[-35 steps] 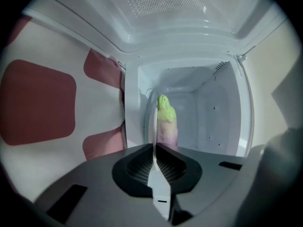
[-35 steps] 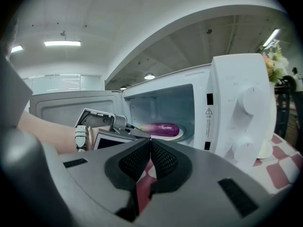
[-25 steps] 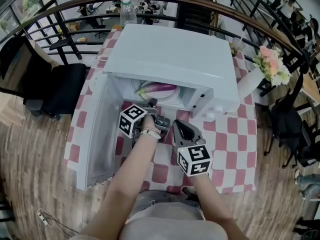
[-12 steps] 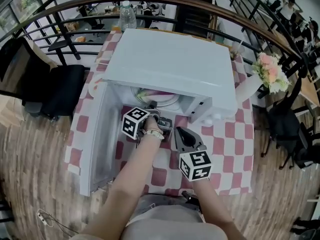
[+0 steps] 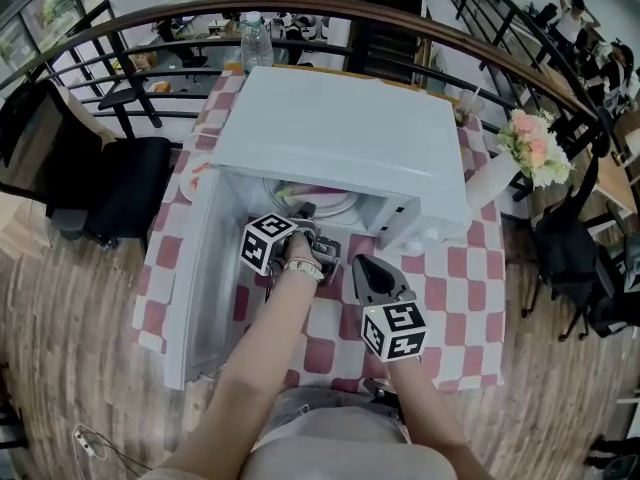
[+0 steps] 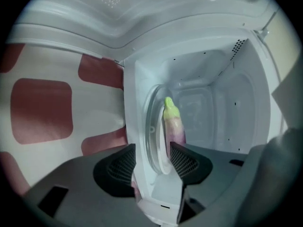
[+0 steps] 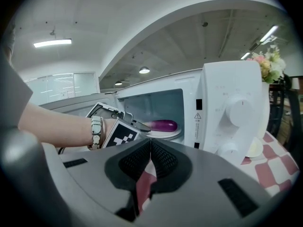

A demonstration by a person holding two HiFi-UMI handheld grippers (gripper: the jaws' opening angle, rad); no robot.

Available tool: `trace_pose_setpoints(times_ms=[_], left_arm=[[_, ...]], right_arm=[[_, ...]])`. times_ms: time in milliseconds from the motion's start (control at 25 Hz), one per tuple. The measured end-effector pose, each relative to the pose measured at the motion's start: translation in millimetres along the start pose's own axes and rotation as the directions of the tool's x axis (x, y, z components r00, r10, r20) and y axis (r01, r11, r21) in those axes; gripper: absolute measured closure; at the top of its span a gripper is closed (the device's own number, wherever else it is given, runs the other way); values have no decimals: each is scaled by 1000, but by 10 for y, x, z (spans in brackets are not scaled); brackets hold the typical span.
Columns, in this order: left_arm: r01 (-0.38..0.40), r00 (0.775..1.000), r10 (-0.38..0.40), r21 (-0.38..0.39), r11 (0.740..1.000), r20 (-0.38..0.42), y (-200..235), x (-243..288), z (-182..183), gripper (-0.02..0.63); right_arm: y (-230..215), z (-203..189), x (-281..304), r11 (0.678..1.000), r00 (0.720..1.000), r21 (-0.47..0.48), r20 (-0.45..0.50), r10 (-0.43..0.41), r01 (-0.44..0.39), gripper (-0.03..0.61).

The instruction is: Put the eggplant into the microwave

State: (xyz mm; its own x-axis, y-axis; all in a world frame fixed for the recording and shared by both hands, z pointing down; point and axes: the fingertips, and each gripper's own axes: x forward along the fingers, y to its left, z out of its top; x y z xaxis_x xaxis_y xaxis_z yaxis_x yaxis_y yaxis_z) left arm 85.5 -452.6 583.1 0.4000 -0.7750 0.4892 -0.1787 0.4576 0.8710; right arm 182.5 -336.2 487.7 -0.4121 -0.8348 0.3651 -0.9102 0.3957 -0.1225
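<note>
The purple eggplant (image 6: 174, 122) with its green tip lies on the glass turntable (image 6: 152, 126) inside the open white microwave (image 5: 340, 133). My left gripper (image 6: 151, 161) reaches into the oven's mouth. Its jaws have just been opening and now stand apart, the eggplant's near end lying free between the pads. The right gripper view shows the eggplant (image 7: 163, 125) resting on the plate beyond the left gripper (image 7: 135, 125). My right gripper (image 7: 150, 148) hangs back in front of the oven, shut on nothing.
The microwave door (image 5: 195, 278) swings open to the left over the red-and-white checked tablecloth (image 5: 460, 288). A control panel with knobs (image 7: 234, 112) is at the oven's right. A vase of flowers (image 5: 535, 143) stands at the table's right, a water bottle (image 5: 255, 38) behind.
Both grippers keep their places in front of the oven. The head view has shifted slightly, so the microwave's top now hides more of the eggplant.
</note>
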Motion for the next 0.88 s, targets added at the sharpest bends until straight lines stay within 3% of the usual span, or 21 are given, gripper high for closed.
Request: trace_pose_setpoints(times_ms=[160,520,880], left_arm=[[19,999,-17,52,998,-37,-28,-145,-90,420],[84,994,-73,136,987,-86,-165,-517,-300,596],[269,957,-246,163,949,-152,-373,-886,-486,609]], right_arm=[[28,58,-58,1000,1000,-2,17,-1,1,552],[203,136,-168,1000,998,-18,50,24,-23,552],[308,214,-304,999,996,-34,84,39,-36,552]])
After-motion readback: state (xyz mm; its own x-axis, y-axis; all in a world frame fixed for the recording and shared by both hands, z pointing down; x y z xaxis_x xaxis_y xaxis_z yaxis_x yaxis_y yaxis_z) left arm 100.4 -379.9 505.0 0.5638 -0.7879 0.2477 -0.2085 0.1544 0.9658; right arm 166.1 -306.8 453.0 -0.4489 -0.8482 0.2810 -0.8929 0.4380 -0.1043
